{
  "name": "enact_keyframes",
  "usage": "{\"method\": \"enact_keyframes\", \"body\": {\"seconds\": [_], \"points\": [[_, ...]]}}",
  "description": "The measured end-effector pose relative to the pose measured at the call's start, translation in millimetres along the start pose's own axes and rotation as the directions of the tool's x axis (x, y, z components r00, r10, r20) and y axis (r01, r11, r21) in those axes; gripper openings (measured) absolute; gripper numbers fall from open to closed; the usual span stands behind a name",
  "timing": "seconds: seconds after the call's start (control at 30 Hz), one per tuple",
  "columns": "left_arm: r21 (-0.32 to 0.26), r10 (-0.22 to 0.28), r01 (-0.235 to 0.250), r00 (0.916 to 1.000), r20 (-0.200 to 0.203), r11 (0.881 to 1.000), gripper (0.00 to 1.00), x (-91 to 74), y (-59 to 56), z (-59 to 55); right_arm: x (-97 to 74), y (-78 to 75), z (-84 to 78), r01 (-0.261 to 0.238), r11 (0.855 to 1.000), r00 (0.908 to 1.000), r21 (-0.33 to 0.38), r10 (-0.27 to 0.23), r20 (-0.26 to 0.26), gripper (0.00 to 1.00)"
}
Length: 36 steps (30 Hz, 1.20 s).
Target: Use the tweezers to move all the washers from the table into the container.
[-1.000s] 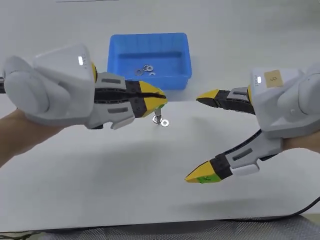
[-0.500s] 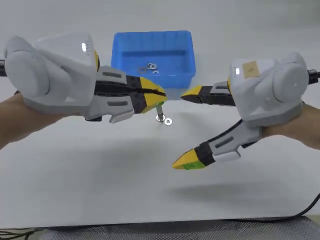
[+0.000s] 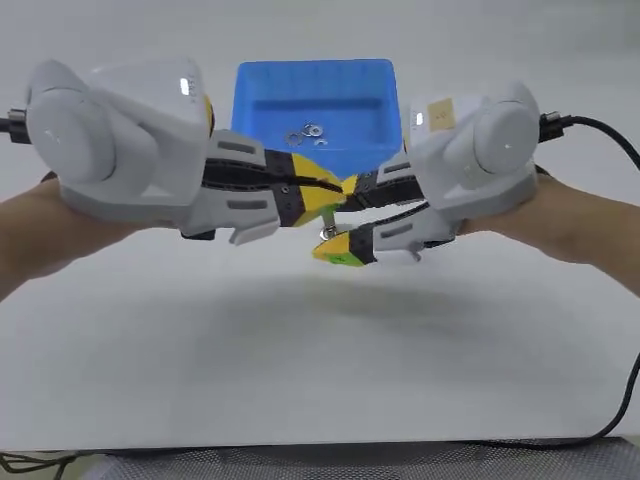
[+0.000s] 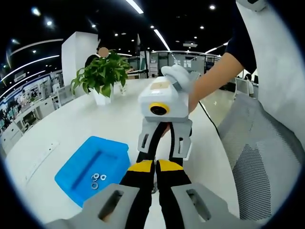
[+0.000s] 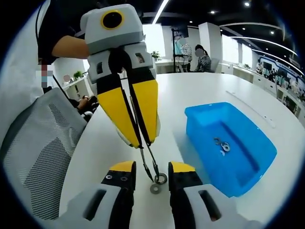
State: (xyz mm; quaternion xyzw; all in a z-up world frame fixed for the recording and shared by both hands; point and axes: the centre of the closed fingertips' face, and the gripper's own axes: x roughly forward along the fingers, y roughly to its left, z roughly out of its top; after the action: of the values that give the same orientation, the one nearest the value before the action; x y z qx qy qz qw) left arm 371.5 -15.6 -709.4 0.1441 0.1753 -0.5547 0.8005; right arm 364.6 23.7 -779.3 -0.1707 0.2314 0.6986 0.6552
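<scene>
My left gripper is shut on a pair of thin metal tweezers, which point down at the white table. At the tweezers' tips lies a washer, with a second washer just beside it on the table. My right gripper faces the left one, open, with a jaw on either side of the tweezers' tips. I cannot tell whether the jaws touch the tweezers. Behind both stands the blue container with a few washers inside.
The container lies to the right of the tweezers in the right gripper view. A black cable trails from the right gripper across the table's right side. The table's front edge lies close to me.
The right gripper has swung left to meet the left one. Its jaws have narrowed from wide open to either side of the tweezers' tips. The left gripper kept hold of the tweezers.
</scene>
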Motion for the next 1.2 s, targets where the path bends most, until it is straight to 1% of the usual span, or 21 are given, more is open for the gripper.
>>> {"method": "enact_keyframes", "body": {"seconds": [0.07,0.13,0.27,0.3,0.4,0.53,0.57,0.7,0.87,0.9,0.97,1.0,1.07,1.1,1.2], "points": [[-0.002,0.001,-0.001,1.0000,0.000,1.000,0.05,0.4,0.2,-0.1,0.5,1.0,-1.0,-0.009,1.000,0.9999,-0.004,0.009,-0.007,0.25],[-0.007,0.000,0.001,1.0000,0.001,1.000,0.05,1.3,0.0,0.3,0.9,2.0,-2.8,-0.016,1.000,0.9997,-0.015,0.016,-0.020,0.20],[-0.004,0.004,-0.004,1.0000,0.000,1.000,0.05,2.5,-0.2,0.6,1.1,2.6,-2.4,-0.017,1.000,0.9997,-0.020,0.017,-0.019,0.15],[-0.007,0.001,-0.001,1.0000,0.000,1.000,0.05,2.7,-0.8,0.5,1.1,1.1,-3.1,-0.007,0.999,0.9996,-0.034,0.006,-0.026,0.13],[-0.010,0.000,0.000,1.0000,0.000,1.000,0.05,2.4,-0.5,0.2,1.7,2.0,-3.8,-0.009,0.999,0.9995,-0.041,0.008,-0.030,0.12],[-0.008,0.013,-0.013,0.9999,-0.004,1.000,0.05,1.7,1.8,-0.2,1.9,0.8,-3.7,-0.001,0.998,0.9995,-0.066,-0.001,-0.032,0.11],[-0.011,0.017,-0.018,0.9998,-0.002,1.000,0.06,1.5,2.5,-0.1,1.9,0.3,-3.8,0.000,0.998,0.9995,-0.063,-0.002,-0.030,0.11],[-0.034,0.032,-0.032,0.9995,0.002,0.999,0.06,-0.2,6.3,-0.9,2.4,-0.2,-3.0,0.007,0.999,0.9998,-0.049,-0.008,-0.017,0.10],[-0.048,0.033,-0.033,0.9994,0.000,0.998,0.06,-1.3,6.1,-0.8,3.2,1.0,-1.8,0.012,0.998,0.9999,-0.055,-0.013,-0.009,0.10],[-0.071,0.034,-0.034,0.9994,0.007,0.997,0.06,-2.1,6.7,0.2,3.2,1.3,-0.7,0.013,0.999,0.9999,-0.053,-0.013,-0.004,0.10],[-0.080,0.037,-0.036,0.9993,0.009,0.996,0.07,-3.3,7.5,0.9,2.8,1.6,1.6,0.016,0.998,0.9999,-0.057,-0.016,0.000,0.10],[-0.081,0.035,-0.035,0.9993,0.008,0.996,0.08,-3.6,7.0,1.0,2.4,1.5,2.7,0.017,0.998,0.9999,-0.058,-0.017,0.002,0.10],[-0.074,0.024,-0.024,0.9997,0.002,0.997,0.13,-4.6,4.2,0.5,0.9,0.7,6.6,0.024,0.998,0.9997,-0.059,-0.023,0.009,0.10],[-0.037,0.016,-0.016,0.9999,-0.004,0.999,0.15,-5.9,1.6,0.3,-0.3,0.4,9.0,0.028,0.998,0.9996,-0.063,-0.027,0.013,0.10],[-0.047,0.015,-0.015,0.9999,-0.005,0.999,0.19,-8.6,-1.4,0.7,-2.5,-0.1,12.9,0.038,0.996,0.9992,-0.076,-0.038,0.010,0.10]]}}
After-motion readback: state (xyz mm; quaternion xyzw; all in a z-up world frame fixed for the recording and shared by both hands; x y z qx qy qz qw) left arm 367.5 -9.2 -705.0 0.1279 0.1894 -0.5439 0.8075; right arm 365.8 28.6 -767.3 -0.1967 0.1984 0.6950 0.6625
